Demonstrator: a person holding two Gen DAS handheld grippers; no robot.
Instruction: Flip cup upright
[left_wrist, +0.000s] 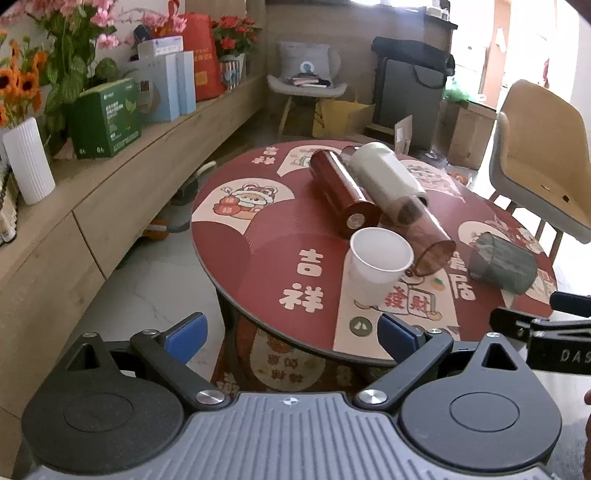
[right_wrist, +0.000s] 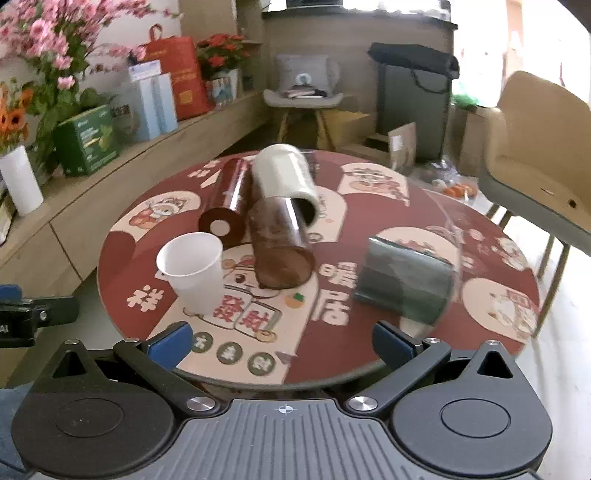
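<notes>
Fingers of both grippers — left gripper (left_wrist: 291, 332), right gripper (right_wrist: 282, 343) — stand apart, empty, short of the round table (right_wrist: 325, 369). 1 white cup (right_wrist: 192, 267) stands upright near its front; 4 cups lie tipped beside it, the green cup (right_wrist: 404, 282) nearest the right gripper — probably next.

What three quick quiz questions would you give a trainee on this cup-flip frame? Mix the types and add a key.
1. True or false: the white paper cup stands upright on the round table.
2. Multiple choice: how does the dark green cup sit? A) upright B) on its side C) held in the right tool
3. Fill in: the left tool and the right tool are both ___, holding nothing.

Key: 1 true; 2 B; 3 open
</notes>
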